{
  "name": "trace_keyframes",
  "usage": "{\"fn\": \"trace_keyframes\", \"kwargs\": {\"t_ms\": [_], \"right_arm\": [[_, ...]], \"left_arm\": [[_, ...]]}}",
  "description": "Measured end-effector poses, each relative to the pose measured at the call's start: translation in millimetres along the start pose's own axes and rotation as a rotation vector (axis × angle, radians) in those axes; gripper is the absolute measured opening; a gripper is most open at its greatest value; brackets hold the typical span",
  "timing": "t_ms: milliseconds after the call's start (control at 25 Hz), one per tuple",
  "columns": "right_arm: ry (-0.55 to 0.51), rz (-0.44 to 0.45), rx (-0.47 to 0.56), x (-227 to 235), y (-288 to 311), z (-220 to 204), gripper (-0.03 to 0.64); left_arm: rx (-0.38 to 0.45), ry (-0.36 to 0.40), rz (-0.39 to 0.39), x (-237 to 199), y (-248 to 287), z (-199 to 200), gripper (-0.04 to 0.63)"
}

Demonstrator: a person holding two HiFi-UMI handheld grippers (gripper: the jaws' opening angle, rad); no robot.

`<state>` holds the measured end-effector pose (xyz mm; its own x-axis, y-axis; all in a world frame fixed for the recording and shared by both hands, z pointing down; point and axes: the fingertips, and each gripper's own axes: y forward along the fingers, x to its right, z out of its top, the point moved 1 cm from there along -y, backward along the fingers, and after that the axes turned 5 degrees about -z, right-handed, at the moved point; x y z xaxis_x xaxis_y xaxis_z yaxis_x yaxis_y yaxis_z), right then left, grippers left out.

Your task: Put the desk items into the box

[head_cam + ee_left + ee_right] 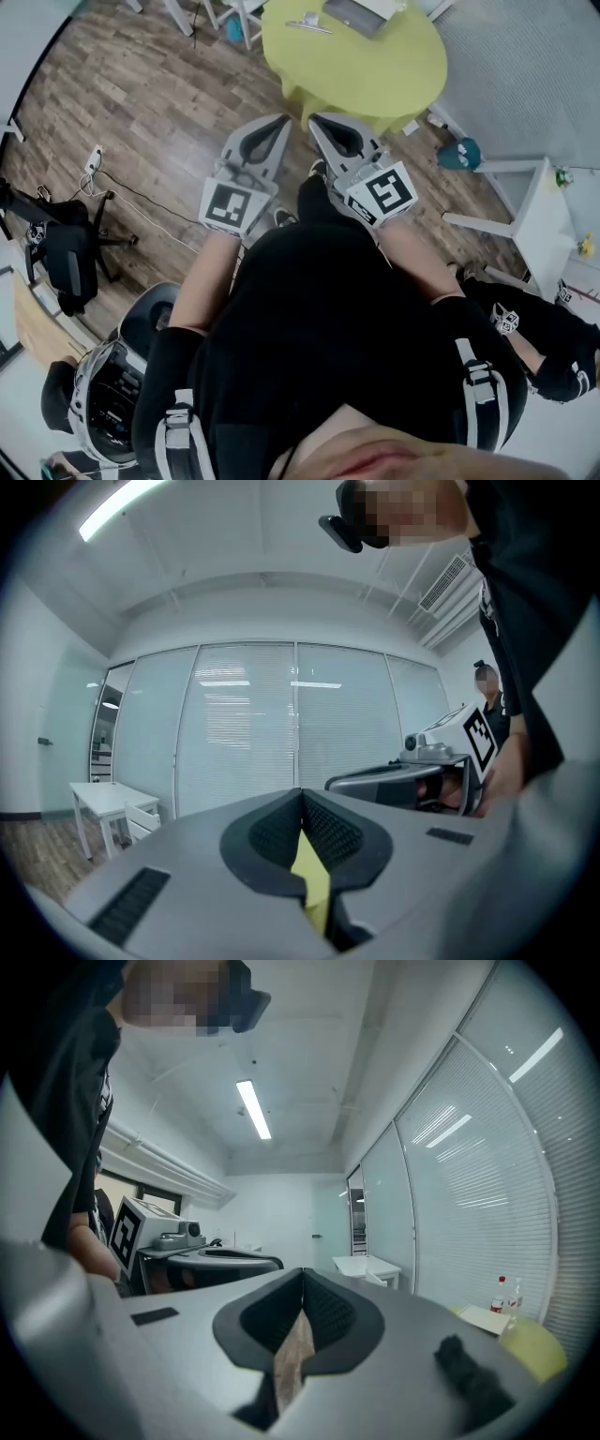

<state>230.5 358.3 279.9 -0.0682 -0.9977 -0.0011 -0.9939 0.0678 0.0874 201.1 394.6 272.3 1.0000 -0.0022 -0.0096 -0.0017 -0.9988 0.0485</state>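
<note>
Jaws on both tools are fully closed with nothing between them: the left gripper (301, 797) and the right gripper (302, 1275) are held level, side by side in front of the person's body, pads meeting at the tips. From where I stand, the wooden floor (159, 103) lies between the person and the round yellow-green table (375, 80), which is ahead of both tips and apparently not yet within reach. On its far side lie the desk items: a flat grey item (354, 13) and, near it, a smaller pale item (307, 23). What they are is too small to tell, and no box can be made out with certainty. Step in hand, as judged: approach. Procedure: close the gap to the table first; locate the box before touching anything; open the jaws only above the chosen item; take the flat grey item by an edge, since it probably offers the pads little height
</note>
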Motion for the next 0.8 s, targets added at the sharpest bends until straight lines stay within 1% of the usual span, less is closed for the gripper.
{"fn": "trace_keyframes", "kwargs": {"t_ms": [280, 480, 640, 800], "right_arm": [[-0.003, 0.017, 0.002, 24, 23, 4, 0.015], [0.01, 0.029, -0.003, 75, 41, -3, 0.017], [-0.003, 0.036, -0.006, 70, 51, 3, 0.017], [-0.012, 0.047, -0.008, 87, 62, 5, 0.017]], "left_arm": [[-0.013, -0.001, 0.007, -23, 22, 0, 0.014], [-0.028, -0.004, 0.013, -44, 71, -6, 0.014], [-0.022, -0.001, 0.012, -53, 68, 1, 0.014], [-0.024, -0.005, 0.013, -64, 88, 2, 0.014]]}}
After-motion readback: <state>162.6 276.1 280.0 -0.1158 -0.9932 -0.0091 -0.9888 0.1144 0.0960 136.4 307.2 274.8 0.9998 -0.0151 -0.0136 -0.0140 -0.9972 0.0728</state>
